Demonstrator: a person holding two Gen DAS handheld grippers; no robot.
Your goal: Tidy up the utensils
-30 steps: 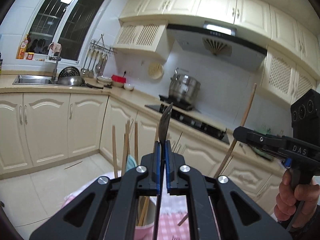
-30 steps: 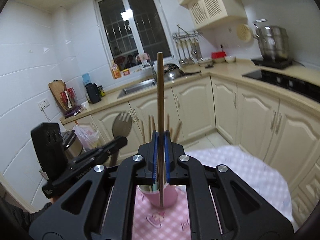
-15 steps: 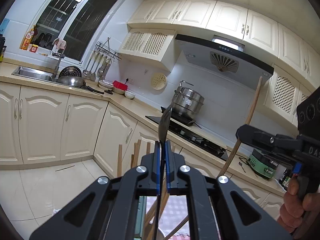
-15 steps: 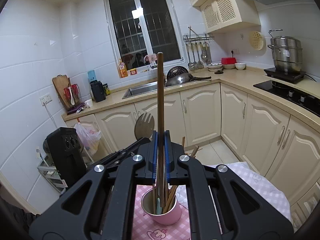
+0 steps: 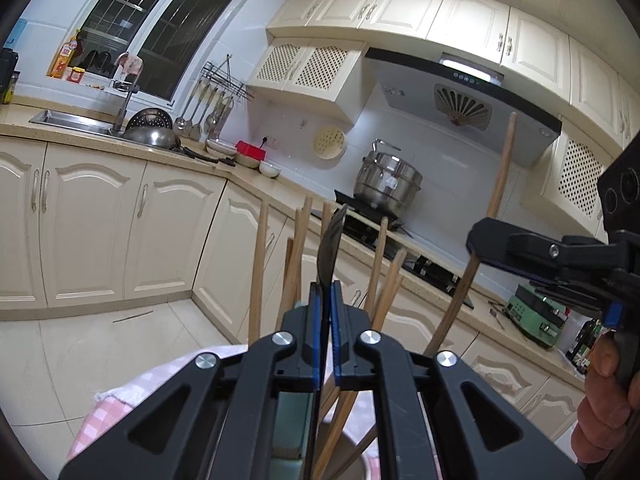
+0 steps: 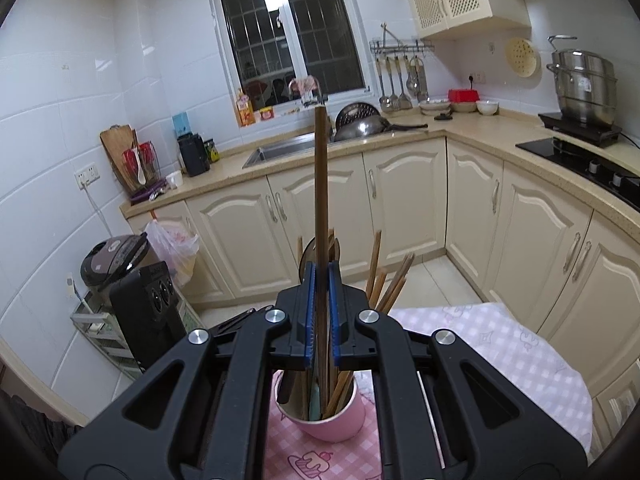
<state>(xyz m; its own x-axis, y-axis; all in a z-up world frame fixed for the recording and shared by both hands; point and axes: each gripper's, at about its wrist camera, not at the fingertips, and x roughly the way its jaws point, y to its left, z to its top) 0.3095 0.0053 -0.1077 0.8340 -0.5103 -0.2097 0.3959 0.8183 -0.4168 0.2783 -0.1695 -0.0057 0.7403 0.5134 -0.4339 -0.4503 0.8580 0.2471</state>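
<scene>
In the left wrist view my left gripper (image 5: 325, 296) is shut on a metal fork (image 5: 331, 240), seen edge-on with its head up. Several wooden chopsticks (image 5: 258, 264) stand just beyond it. At the right, my right gripper (image 5: 476, 242) clamps a long wooden chopstick (image 5: 500, 176). In the right wrist view that gripper (image 6: 320, 280) is shut on the upright dark chopstick (image 6: 320, 184), whose lower end reaches into the pink cup (image 6: 336, 420) among other chopsticks. The fork's head (image 6: 306, 254) peeks out behind it.
The cup stands on a pink checked tablecloth (image 6: 500, 352). The left gripper's black housing (image 6: 144, 312) is at the left, with a rice cooker (image 6: 112, 256) behind it. A hand (image 5: 600, 400) grips the right tool. Cabinets, a sink and a stove with a steel pot (image 6: 584, 84) ring the room.
Both grippers have come down over the cup. The chopstick's lower end, above the cup before, now sits inside it. The standing chopsticks loom closer around the fork.
</scene>
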